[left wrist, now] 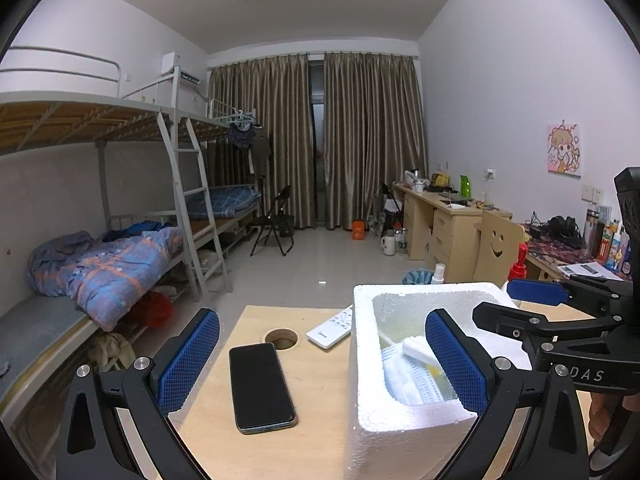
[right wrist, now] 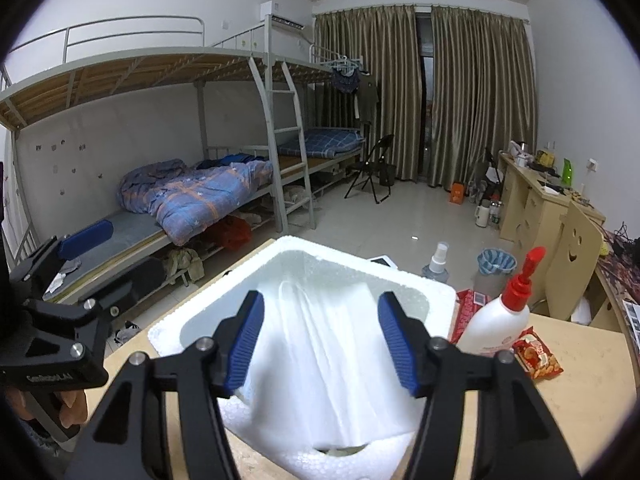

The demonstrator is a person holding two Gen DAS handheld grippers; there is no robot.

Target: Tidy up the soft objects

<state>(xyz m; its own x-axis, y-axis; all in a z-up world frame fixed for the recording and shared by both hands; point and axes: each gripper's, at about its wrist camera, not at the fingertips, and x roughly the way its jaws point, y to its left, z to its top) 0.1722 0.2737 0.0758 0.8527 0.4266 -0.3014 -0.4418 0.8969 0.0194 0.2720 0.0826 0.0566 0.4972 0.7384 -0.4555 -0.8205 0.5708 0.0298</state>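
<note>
**A:** Where does the soft stuff sit now?

**B:** Inside the foam box — a white tissue sheet drapes from its hollow over the near rim, on top of some packed face masks lower in the same hollow. The right gripper hangs over that rim with its blue pads spread; the sheet lies between them, but neither pad presses it.

**A:** And the left gripper?

**B:** Spread wide too, holding nothing. One pad is inside the box, the other outside it on the phone side, so it straddles the box's left wall.

**A:** What could go wrong?

**B:** The sheet isn't fully in — pulling the right gripper back could snag it on a ribbed pad and drag it out. The light box could also shift if the left pad nudges its wall, toward the lotion bottle and snack packet just beside its right side.
</note>
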